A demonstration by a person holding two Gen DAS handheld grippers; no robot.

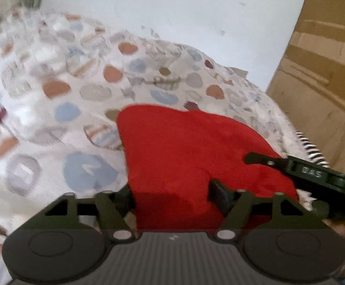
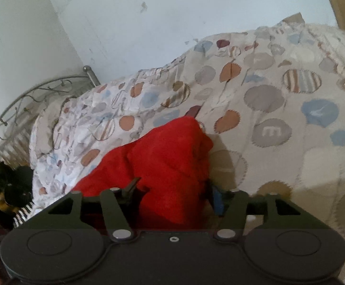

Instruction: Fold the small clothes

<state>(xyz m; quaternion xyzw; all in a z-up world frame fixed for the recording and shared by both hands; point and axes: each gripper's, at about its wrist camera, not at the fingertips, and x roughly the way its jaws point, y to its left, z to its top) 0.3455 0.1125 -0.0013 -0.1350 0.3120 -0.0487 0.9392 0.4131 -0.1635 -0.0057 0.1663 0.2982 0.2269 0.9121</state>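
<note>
Nearest in the left wrist view, the left gripper (image 1: 172,196) has its fingers spread, with the red garment (image 1: 186,147) lying between them; whether the pads press the cloth is not clear. The right gripper (image 1: 262,160) comes in from the right edge of that view, its tip over the red cloth.

In the right wrist view, the right gripper (image 2: 176,196) is likewise spread, and the red garment (image 2: 167,166) bunches up between its fingers; contact with the pads cannot be made out.

The garment lies on the bed, on a quilt (image 1: 65,90) printed with blue, orange and grey rounds. In the left view it runs away from the gripper, broad near the fingers and narrowing to a blunt end up and to the left. In the right view it mounds to a peak pointing away.

Beyond the quilt stand a curled metal bedframe (image 2: 29,99), a pale wall (image 1: 172,7) and a brown wooden panel (image 1: 322,71).
</note>
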